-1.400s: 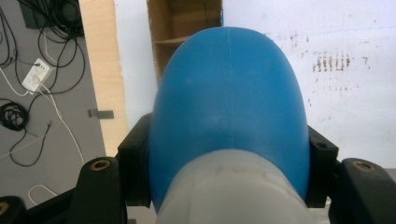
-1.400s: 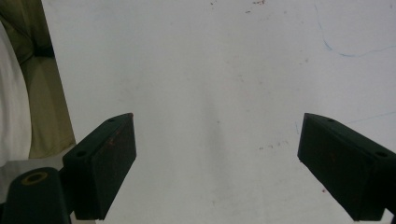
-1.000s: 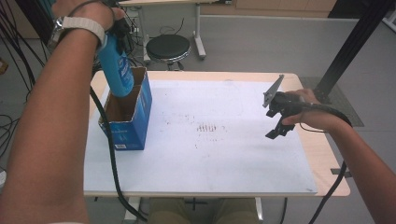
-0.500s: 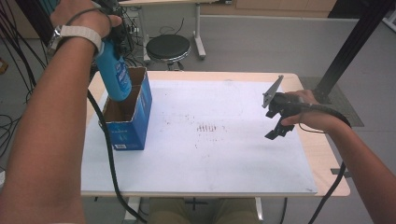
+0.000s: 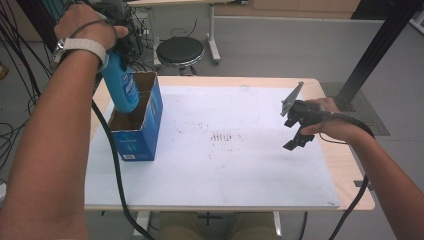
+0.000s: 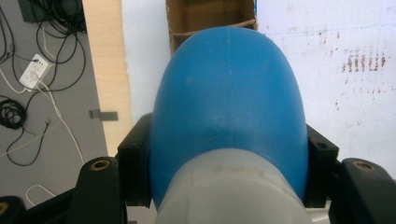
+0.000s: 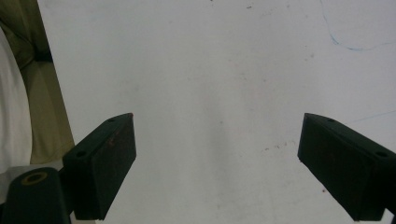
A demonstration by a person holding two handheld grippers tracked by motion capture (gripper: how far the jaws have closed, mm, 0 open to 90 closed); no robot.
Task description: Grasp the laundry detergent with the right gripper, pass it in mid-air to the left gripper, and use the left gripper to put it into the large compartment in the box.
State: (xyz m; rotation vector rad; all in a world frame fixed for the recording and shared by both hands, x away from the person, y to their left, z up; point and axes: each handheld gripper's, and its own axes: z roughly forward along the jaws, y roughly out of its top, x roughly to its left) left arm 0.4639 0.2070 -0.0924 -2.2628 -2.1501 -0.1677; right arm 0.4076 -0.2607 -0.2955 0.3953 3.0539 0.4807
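left gripper (image 6: 229, 186) fingers clamped on blue bottle (image 5: 120, 82), tipped into cardboard box (image 5: 145, 135) far left, right gripper (image 7: 217, 163) fingers apart over white surface (image 5: 225, 165)

Lab; floor cables (image 5: 15, 130); stool (image 5: 180, 50); rig post (image 5: 375, 55)

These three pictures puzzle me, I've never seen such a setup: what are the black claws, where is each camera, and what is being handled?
A person sits at a table covered by a white sheet, holding a two-jaw tool in each hand. One camera looks down from above; the others ride on each tool. The left gripper is clamped on a blue bottle, bottom end downward, at the mouth of an open blue cardboard box. The right gripper hangs open and empty over the sheet.
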